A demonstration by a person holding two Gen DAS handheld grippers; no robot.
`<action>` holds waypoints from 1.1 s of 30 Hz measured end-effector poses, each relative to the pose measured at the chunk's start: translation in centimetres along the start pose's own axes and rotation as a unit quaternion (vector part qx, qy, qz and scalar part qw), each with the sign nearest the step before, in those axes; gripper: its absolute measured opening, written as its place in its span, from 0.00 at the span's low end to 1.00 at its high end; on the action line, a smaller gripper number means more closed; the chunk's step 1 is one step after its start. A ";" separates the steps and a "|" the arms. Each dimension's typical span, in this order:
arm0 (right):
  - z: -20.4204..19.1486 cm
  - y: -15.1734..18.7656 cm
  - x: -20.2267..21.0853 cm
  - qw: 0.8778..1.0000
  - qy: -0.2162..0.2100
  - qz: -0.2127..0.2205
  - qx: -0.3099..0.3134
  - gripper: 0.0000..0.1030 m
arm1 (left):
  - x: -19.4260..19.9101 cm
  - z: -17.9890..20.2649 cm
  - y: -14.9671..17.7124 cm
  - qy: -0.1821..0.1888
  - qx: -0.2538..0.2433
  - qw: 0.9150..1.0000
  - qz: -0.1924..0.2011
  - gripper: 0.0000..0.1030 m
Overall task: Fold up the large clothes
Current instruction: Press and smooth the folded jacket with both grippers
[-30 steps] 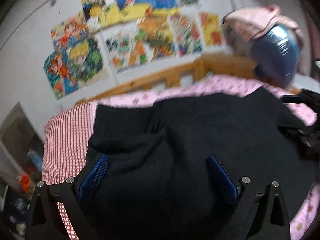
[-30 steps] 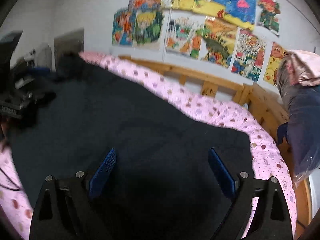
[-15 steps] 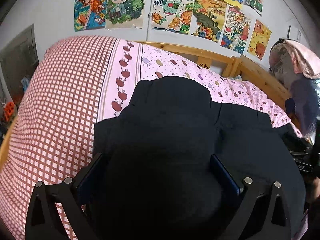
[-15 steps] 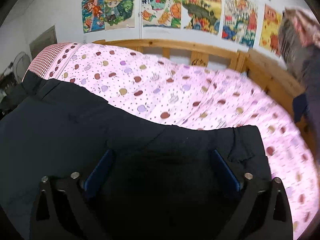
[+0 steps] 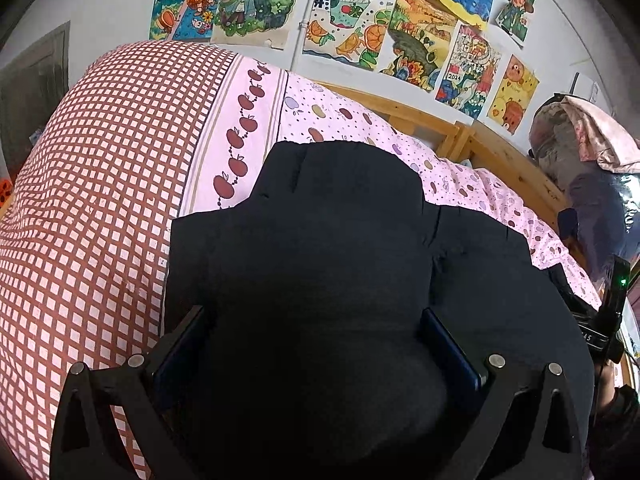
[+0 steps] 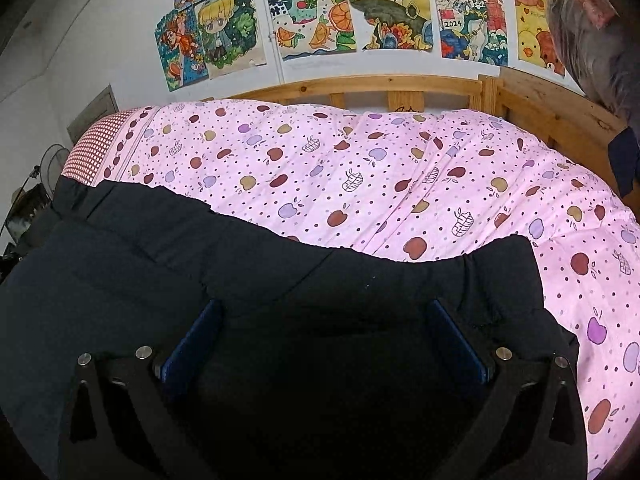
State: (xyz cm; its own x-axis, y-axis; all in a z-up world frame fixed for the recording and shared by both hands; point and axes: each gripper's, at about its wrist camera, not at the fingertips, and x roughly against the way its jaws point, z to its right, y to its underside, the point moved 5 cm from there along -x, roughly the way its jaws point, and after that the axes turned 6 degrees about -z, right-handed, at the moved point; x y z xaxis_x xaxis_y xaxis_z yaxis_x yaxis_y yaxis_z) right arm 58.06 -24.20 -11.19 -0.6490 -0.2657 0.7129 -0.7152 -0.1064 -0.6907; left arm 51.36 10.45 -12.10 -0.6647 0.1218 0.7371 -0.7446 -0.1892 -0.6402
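A dark navy padded garment lies spread on a bed, over a quilt of pink apple print with a red-checked band at one end. The left gripper stands with its jaws wide apart, a thick mound of the dark cloth bulging up between the blue pads, though whether they pinch it I cannot tell. The right gripper is likewise spread wide over the garment's near edge, cloth lying between its pads, with drawings taped to the wall above the wooden bed rail.
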 end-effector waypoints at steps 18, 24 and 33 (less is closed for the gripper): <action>0.7 0.9 5.1 0.996 0.015 0.084 -0.013 0.99 | 0.9 -0.6 1.4 0.044 0.014 0.998 0.044 1.00; 2.1 1.4 8.8 0.998 0.031 0.061 -0.006 0.99 | 0.2 -0.9 0.9 0.030 0.022 0.999 0.029 1.00; 4.1 4.2 10.7 0.997 0.073 0.015 0.030 0.99 | 0.2 -1.0 0.9 0.027 0.020 0.999 0.033 1.00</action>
State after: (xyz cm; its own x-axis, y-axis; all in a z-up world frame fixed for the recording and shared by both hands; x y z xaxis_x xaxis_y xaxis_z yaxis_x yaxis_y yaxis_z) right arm 49.18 -31.42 -6.99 -0.7032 -0.1282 0.6993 -0.6815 -0.1590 -0.7144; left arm 50.50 11.32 -12.74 -0.7155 0.1596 0.6801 -0.6966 -0.2375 -0.6770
